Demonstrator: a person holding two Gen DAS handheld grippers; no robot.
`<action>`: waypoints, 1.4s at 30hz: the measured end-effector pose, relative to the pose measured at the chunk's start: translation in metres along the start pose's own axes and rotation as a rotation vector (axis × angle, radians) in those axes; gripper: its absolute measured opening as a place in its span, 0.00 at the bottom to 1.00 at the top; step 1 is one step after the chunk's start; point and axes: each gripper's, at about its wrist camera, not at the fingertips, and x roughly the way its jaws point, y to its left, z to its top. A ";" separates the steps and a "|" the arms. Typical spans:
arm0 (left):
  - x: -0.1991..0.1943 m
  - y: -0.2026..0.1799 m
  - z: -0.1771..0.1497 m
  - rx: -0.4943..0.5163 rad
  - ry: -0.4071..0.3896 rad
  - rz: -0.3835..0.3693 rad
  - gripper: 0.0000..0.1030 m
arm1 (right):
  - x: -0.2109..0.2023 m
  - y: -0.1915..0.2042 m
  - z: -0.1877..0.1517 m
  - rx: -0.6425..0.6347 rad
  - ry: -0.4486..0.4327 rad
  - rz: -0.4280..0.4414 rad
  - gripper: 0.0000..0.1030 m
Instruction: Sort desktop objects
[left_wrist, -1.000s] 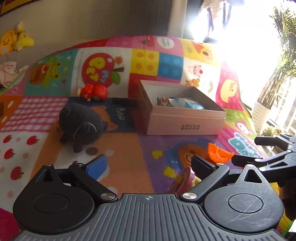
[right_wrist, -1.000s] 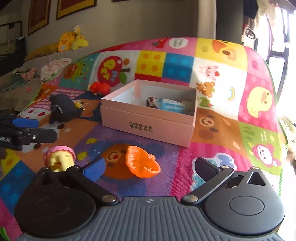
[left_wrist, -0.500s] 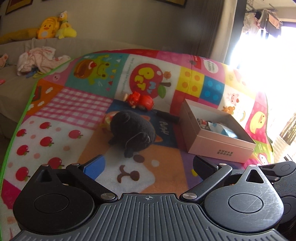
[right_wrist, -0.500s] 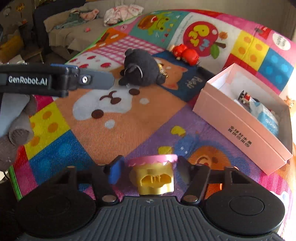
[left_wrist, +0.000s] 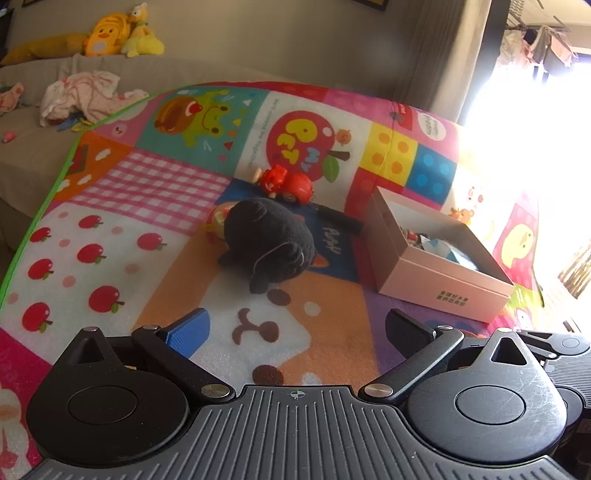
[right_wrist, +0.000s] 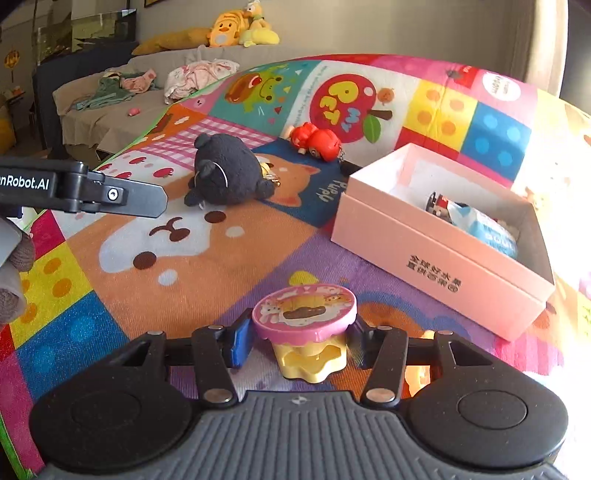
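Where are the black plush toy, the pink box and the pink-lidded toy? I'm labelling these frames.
black plush toy (left_wrist: 269, 240): left wrist view, its back.
pink box (right_wrist: 436, 258): right wrist view, near side wall.
pink-lidded toy (right_wrist: 304, 308): right wrist view, lid top.

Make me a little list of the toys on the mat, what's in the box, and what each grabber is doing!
surface: colourful play mat
right gripper: fingers closing around the pink and yellow toy
left gripper: fingers wide apart, nothing between them
black plush: lying on the mat, left of the box
red toy: behind the plush
pink box: open, holding a blue packet and a small item I cannot identify
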 end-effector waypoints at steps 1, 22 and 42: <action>0.001 -0.001 0.000 0.001 0.003 0.000 1.00 | -0.003 -0.003 -0.003 0.013 -0.002 -0.003 0.51; 0.059 -0.138 -0.048 0.466 0.107 -0.245 0.93 | -0.066 -0.098 -0.064 0.328 -0.032 -0.283 0.86; 0.038 -0.098 -0.040 0.406 0.133 -0.186 0.47 | -0.003 -0.069 -0.024 0.247 0.071 -0.156 0.50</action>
